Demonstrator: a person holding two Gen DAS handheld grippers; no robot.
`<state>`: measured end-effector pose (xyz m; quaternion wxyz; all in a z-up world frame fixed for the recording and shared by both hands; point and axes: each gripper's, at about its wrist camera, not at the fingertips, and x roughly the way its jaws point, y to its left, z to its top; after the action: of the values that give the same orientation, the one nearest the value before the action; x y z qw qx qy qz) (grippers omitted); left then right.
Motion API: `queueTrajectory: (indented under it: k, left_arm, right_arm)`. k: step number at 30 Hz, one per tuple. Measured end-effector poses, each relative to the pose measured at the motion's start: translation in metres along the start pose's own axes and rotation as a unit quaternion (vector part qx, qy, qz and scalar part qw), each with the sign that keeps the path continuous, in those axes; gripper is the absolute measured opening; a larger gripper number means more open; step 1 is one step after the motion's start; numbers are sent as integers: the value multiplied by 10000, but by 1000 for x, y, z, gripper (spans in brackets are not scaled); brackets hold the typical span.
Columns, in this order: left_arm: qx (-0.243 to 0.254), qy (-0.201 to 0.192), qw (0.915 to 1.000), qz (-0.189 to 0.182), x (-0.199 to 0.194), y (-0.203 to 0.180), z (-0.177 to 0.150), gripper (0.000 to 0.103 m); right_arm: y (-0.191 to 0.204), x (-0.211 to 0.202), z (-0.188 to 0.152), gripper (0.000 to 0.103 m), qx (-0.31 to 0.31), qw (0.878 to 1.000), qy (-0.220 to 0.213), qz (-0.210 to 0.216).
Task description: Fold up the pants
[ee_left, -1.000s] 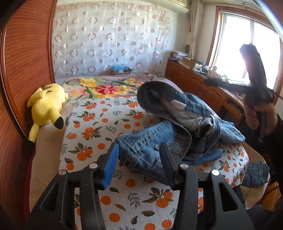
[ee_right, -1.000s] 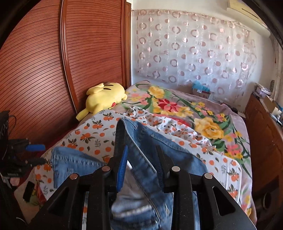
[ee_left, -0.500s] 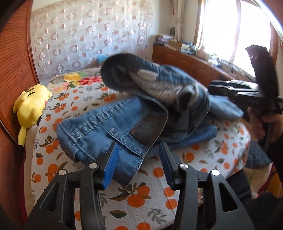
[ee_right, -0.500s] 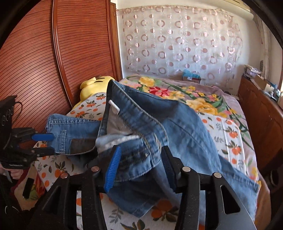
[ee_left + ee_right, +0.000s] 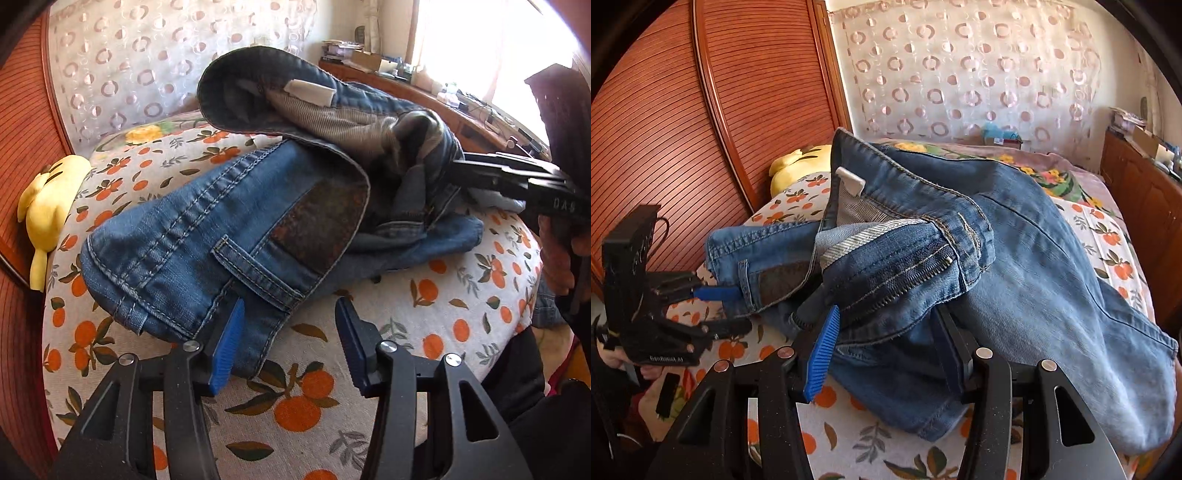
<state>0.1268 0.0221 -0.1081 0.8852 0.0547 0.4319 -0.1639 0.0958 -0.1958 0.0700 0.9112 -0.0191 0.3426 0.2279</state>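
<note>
Jeans dropped onto bed, waistband near tools, legs trailing away

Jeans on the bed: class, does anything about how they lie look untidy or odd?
Yes. The jeans lie bunched on the orange-print sheet, waistband turned over so the striped pocket lining and white tag show, fly unzipped.

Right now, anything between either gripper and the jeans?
Nothing visible. The jeans lie crumpled on the orange-print bedspread; the left gripper already has the waistband edge between its open jaws, and the right gripper straddles the zipper fly. The yellow plush toy sits well off to the side.
</note>
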Motion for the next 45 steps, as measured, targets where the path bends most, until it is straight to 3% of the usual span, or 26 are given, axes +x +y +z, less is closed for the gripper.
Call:
queueTrajectory:
  k: [4, 6, 7, 9, 12, 22, 24, 25, 28, 30, 31, 36, 40, 45]
  left_arm:
    - [48, -123, 9998, 141, 3, 0, -1, 47]
    - [77, -131, 9993, 349, 5, 1, -1, 28]
    - [46, -144, 9991, 391, 5, 4, -1, 24]
    - [-76, -172, 9992, 344, 2, 11, 0, 7]
    - [-210, -245, 9990, 305, -4, 22, 2, 4]
    - [-527, -707, 9953, 393, -40, 41, 7, 4]
    - [-639, -777, 9943, 346, -46, 44, 7, 12]
    - [-700, -815, 9938, 282, -49, 46, 7, 15]
    - [-714, -840, 9938, 128, -52, 46, 7, 37]
    - [-692, -885, 9936, 106, -51, 45, 7, 47]
    - [-680, -894, 9936, 82, -51, 44, 7, 47]
    - [-565, -743, 9956, -22, -41, 35, 5, 47]
    - [-365, -625, 9974, 14, -29, 24, 5, 47]
    - [-222, -575, 9979, 222, -16, 15, 11, 47]
  right_arm:
    - [-8, 9, 7, 53, 71, 9999, -47, 56]
    - [-9, 13, 12, 53, 26, 10000, -62, 60]
    - [-9, 16, 14, 51, -11, 10000, -66, 58]
    - [-9, 22, 20, 37, -103, 9999, -33, 88]
    - [-4, 31, 31, 10, -332, 9994, -7, 113]
    - [34, 12, 105, 6, -802, 9917, -908, 428]
    - [37, 7, 107, 6, -813, 9909, -1010, 348]
    - [36, 8, 103, 6, -836, 9913, -988, 220]
    - [29, 23, 88, 6, -841, 9940, -694, -132]
    - [21, 35, 75, 8, -787, 9957, -454, -175]
    - [16, 39, 65, 14, -744, 9965, -348, -135]
    - [-8, 35, 24, 22, -479, 9985, -273, 3]
    - [-20, 17, -8, 40, -410, 9982, -392, -194]
    - [-7, -11, -27, 50, -484, 9966, -419, -515]
